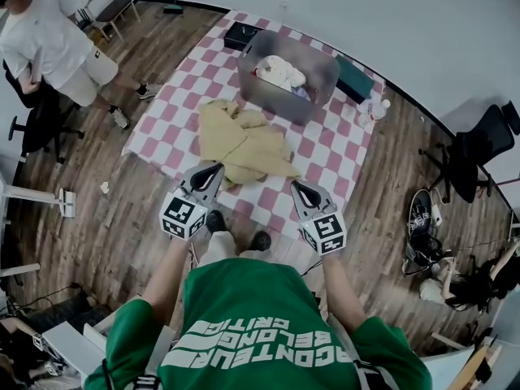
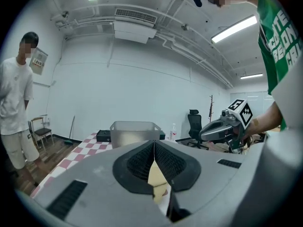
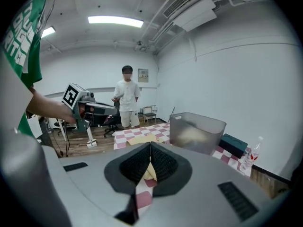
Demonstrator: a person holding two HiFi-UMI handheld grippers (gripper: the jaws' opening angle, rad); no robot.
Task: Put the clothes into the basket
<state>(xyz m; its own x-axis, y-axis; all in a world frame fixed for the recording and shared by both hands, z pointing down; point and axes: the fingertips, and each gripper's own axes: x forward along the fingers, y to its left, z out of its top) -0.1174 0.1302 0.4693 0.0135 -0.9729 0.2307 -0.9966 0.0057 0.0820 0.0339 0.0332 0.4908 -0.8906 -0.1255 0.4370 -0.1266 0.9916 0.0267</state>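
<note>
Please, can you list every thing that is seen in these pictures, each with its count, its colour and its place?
mat: one, pink and white checks, on the wooden floor
basket: one, grey, far part of the mat
white clothes: a heap, count unclear, inside the basket
yellow garment: one, on the mat, nearer than the basket
black box: one, far mat edge, left of the basket
green box: one, dark, right of the basket
bottle: one, clear, right mat edge
office chairs: at least two, black, either side
bystander: one, white shirt, left of the mat
left tongs: grey, shut, empty, over the garment's near edge
right tongs: grey, shut, empty, over the mat's near edge
</note>
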